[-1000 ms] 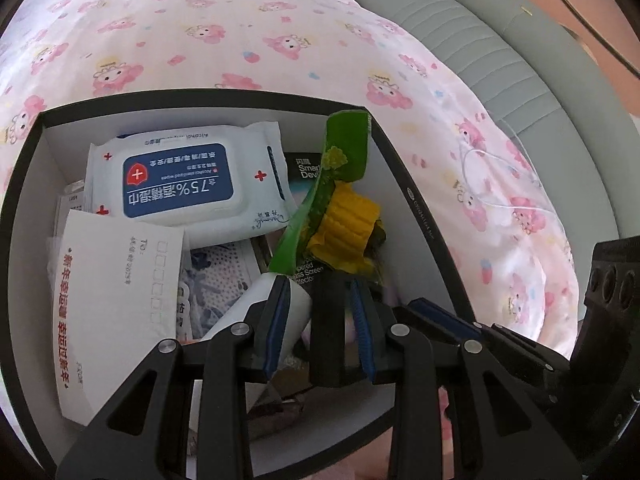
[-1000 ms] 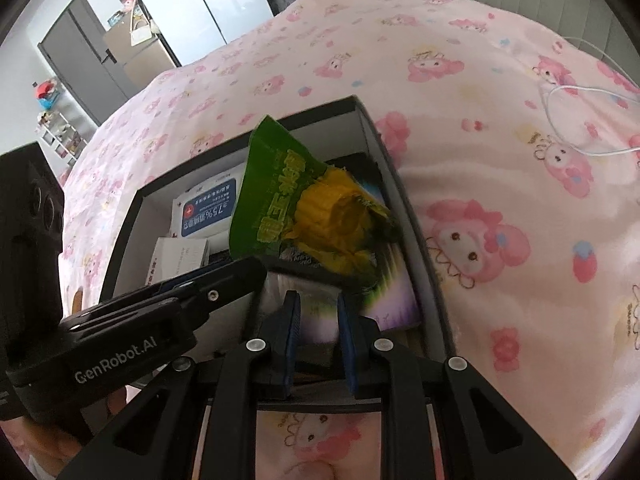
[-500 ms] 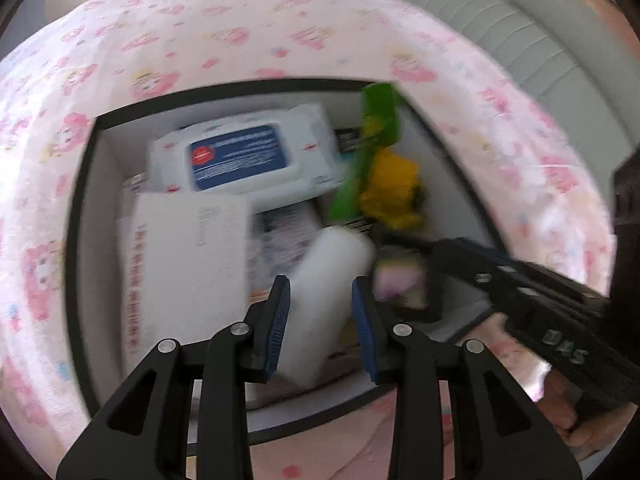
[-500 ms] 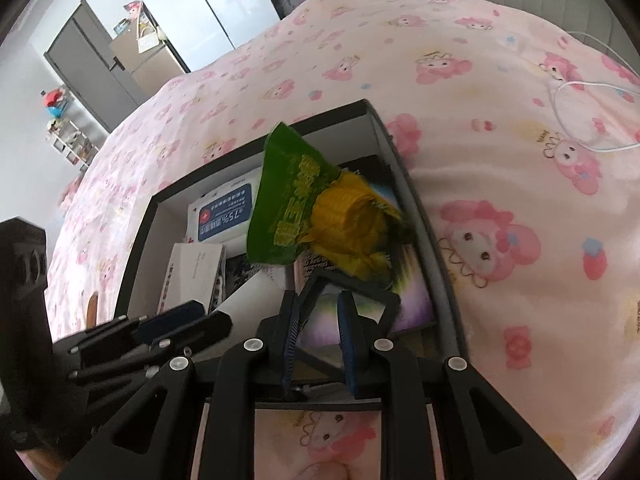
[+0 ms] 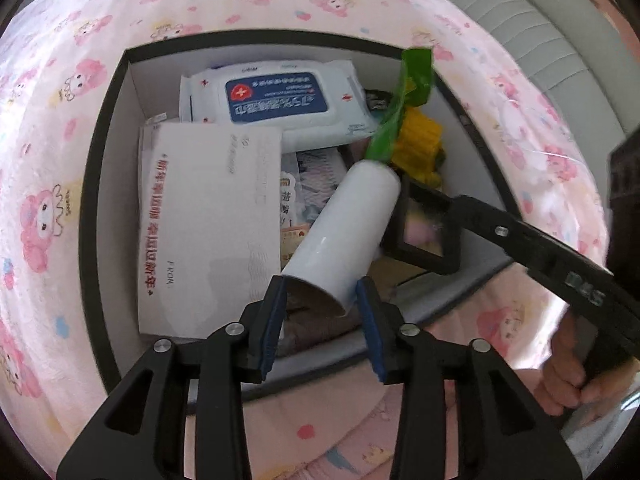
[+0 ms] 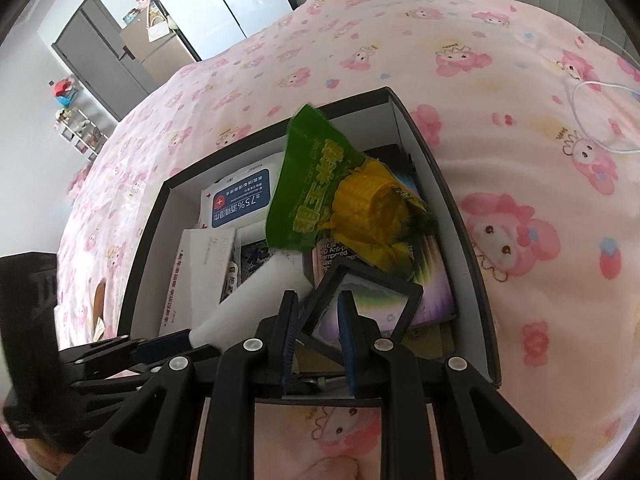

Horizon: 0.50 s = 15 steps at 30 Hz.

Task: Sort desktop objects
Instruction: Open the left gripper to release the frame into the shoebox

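Observation:
A black box [image 5: 100,184] with a white inside lies on the pink bedspread, full of items. My left gripper [image 5: 320,300] stands over its near edge, jaws opening. The low end of a white tube [image 5: 348,232] sits between the blue pads, which no longer seem to press it. The tube leans up toward the green corn snack bag [image 5: 416,136]. My right gripper [image 6: 318,320] is shut on a black-framed square case [image 6: 360,300], seen tilted at the tube's right side [image 5: 424,236]. A wipes pack [image 5: 276,100] and a white envelope [image 5: 208,216] lie further left.
A purple screen-protector box [image 6: 432,292] lies under the case. A white cable [image 6: 592,120] loops on the bedspread to the right. A grey padded headboard [image 5: 560,40] runs behind. A person's hand [image 5: 568,372] grips the right tool at the lower right.
The left gripper has swung left and back toward the box's near edge with the white tube, and its jaws have widened. The right gripper has stayed in place on the framed case.

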Each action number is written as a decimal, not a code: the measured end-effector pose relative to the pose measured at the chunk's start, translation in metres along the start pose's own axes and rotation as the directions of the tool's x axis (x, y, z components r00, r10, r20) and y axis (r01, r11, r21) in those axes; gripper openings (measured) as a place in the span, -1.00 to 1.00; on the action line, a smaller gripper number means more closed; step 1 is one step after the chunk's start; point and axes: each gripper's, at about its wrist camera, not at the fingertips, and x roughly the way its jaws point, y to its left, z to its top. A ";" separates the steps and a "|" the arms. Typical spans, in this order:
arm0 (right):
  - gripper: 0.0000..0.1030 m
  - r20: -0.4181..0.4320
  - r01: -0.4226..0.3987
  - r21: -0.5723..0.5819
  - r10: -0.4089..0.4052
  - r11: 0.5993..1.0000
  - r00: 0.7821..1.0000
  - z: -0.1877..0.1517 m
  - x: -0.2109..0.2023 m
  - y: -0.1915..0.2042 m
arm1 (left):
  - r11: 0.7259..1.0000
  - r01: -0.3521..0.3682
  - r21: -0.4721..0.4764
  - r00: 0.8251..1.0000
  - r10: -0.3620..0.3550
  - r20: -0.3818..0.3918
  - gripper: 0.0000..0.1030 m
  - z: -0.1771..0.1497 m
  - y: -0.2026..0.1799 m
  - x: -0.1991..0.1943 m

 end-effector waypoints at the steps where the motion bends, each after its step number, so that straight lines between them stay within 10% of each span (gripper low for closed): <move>1: -0.67 -0.004 -0.002 -0.004 0.002 1.000 1.000 0.000 0.001 0.001 | 1.000 -0.011 -0.004 1.000 0.011 -0.001 -0.17 0.000 0.001 0.003; 11: -0.67 -0.024 -0.009 -0.039 0.009 0.999 1.000 -0.002 0.005 0.010 | 0.989 -0.138 -0.042 0.982 0.143 0.121 -0.19 -0.001 0.010 -0.018; 15: -0.67 -0.037 -0.026 -0.076 0.023 0.997 0.999 -0.006 0.008 0.022 | 0.996 -0.067 -0.059 0.984 0.076 0.164 -0.23 -0.007 0.012 -0.030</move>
